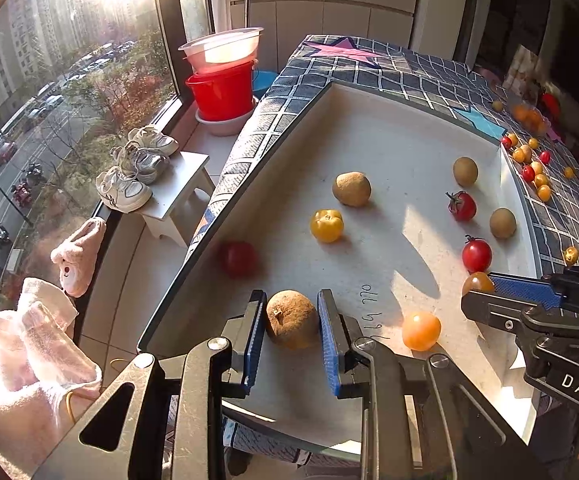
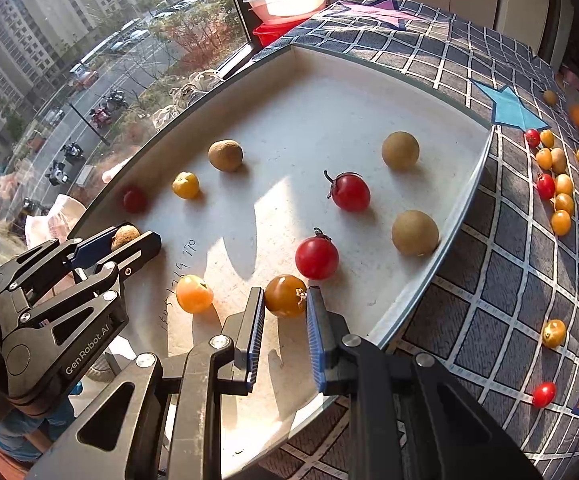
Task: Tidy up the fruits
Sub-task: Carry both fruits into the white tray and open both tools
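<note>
The left gripper (image 1: 291,322) has its jaws set on either side of a brown kiwi-like fruit (image 1: 291,319) at the near left of the white tray (image 1: 369,120). The blue pads (image 1: 255,334) sit against or just beside the fruit's flanks; firm contact cannot be confirmed. The right gripper (image 2: 285,300) likewise brackets an amber cherry tomato (image 2: 285,295) near the tray's near right rim, jaws narrowed around it, clamping force not discernible.

Other fruit on the tray: a pale orange tomato (image 2: 194,294) between the two grippers, two red tomatoes (image 2: 316,258) toward the middle, a yellow tomato (image 2: 185,185), a red one at the left wall, and three more brown fruits farther off. A loose group of small tomatoes (image 2: 557,184) lies on the checked cloth (image 2: 489,260) to the right, outside the tray.

Judged step: securing one fruit in each gripper prior to sorting.

Procedure:
1. Centre each fruit on the pads before closing; an off-centre round fruit will likely roll out.
2. Close gently on the tomato. Its skin probably bruises or splits under excess pressure.
3. The brown fruit appears firmer and should tolerate a tighter hold.
4. Lift straight up to clear neighbouring fruit, particularly the pale orange tomato.
5. Keep the two grippers apart while moving.
</note>
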